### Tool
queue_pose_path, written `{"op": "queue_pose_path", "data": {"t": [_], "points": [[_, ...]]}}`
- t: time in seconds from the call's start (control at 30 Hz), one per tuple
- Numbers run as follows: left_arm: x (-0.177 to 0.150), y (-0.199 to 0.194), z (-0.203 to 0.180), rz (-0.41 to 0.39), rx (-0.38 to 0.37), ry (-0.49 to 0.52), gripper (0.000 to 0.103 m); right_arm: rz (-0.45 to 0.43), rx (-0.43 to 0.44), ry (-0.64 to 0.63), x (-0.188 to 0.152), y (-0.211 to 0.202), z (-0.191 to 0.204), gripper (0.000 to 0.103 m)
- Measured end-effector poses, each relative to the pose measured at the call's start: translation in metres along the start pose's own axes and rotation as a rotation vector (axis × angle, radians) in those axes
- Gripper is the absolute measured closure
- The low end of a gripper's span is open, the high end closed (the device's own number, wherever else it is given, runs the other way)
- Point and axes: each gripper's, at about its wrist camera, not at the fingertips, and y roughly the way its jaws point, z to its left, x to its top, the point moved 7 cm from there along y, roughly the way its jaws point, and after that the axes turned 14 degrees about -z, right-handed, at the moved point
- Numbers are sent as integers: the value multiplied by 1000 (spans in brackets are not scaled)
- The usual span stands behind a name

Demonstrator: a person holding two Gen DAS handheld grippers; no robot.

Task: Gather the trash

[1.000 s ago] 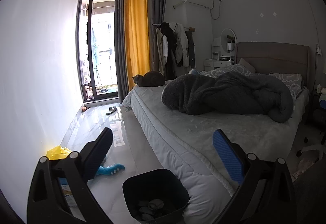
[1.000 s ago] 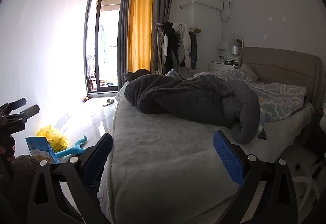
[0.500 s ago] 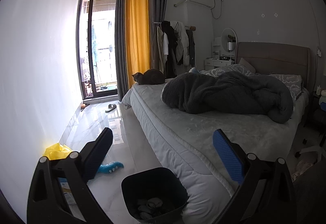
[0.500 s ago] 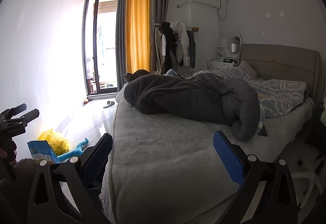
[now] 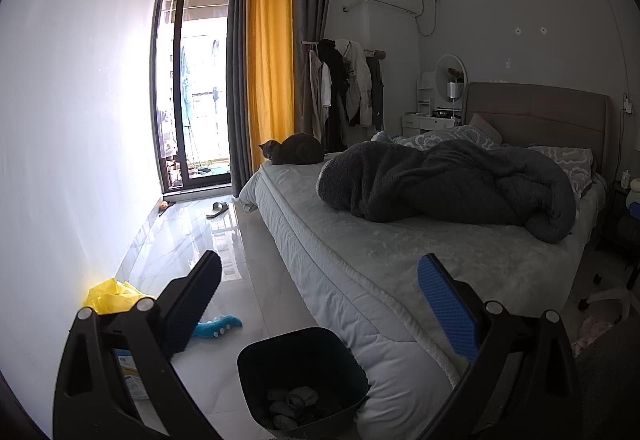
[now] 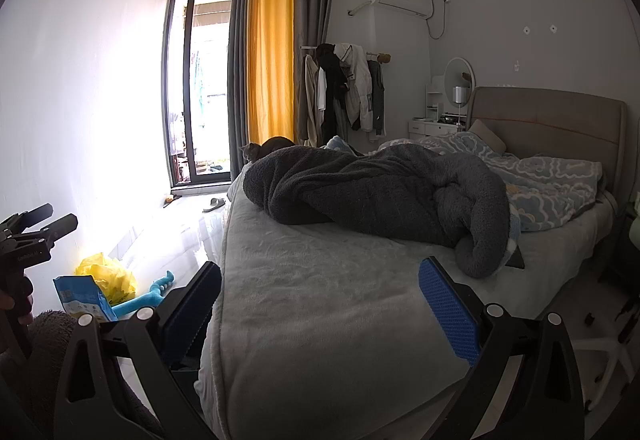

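Grey cat (image 5: 294,149) curled at the far corner of the bed (image 5: 400,252) — dark fleece blanket (image 5: 440,183) heaped mid-mattress. Yellow curtain (image 5: 270,63) beside the balcony door (image 5: 192,87). One slipper (image 5: 217,208) on glossy floor — coats on a rack (image 5: 348,79).

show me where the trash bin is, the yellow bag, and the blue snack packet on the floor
trash bin (image 5: 256,354): left wrist view, on its near-left rim.
yellow bag (image 6: 105,272): right wrist view, middle of the crumpled plastic.
blue snack packet (image 6: 82,296): right wrist view, on its front face.
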Motion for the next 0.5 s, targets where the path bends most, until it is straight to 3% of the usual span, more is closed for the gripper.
{"op": "queue_pose_path", "data": {"t": [0.5], "points": [[1, 0, 0, 0, 1, 0, 3, 1, 0, -1, 0, 0, 0, 3]]}}
